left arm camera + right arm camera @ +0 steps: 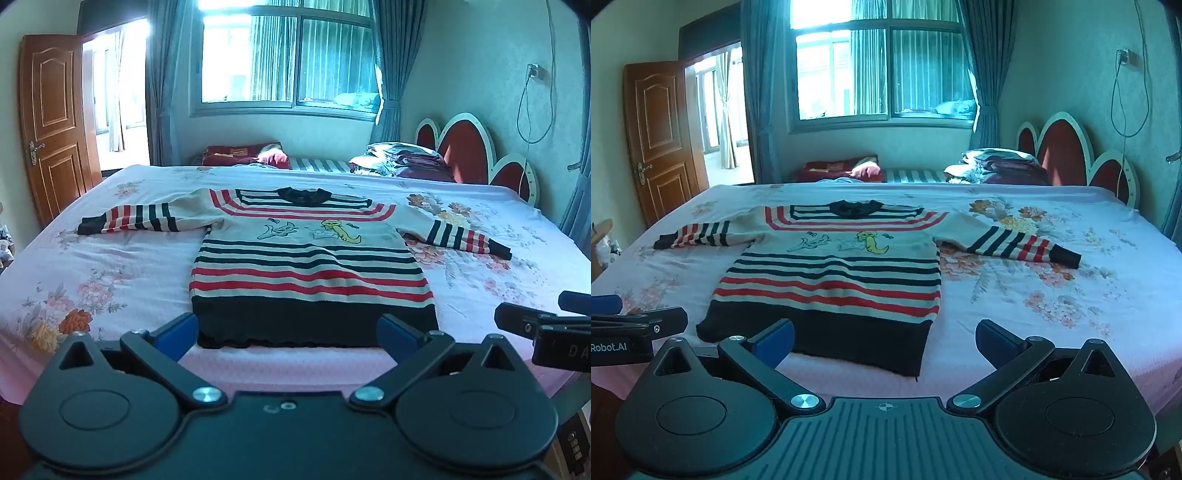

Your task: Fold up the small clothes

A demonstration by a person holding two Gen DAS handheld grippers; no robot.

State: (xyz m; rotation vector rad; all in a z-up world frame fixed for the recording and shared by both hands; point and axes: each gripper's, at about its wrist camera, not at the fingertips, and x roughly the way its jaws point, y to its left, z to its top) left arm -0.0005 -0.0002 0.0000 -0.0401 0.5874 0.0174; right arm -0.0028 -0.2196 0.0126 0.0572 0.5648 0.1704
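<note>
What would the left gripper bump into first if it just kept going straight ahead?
Probably the striped sweater: its dark hem lies right ahead of the open left gripper, flat on the bed. Depth is hard to judge.

Right hand-held gripper (532,325) cut by frame edge; headboard (476,155) partly hidden

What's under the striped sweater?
The striped sweater lies flat, sleeves spread, directly on the floral bedsheet, which shows all around it. Whatever lies beneath the body panel is covered. Both grippers are open, short of the hem.

Striped sweater (310,266) lies flat, unfolded, sleeves spread.
</note>
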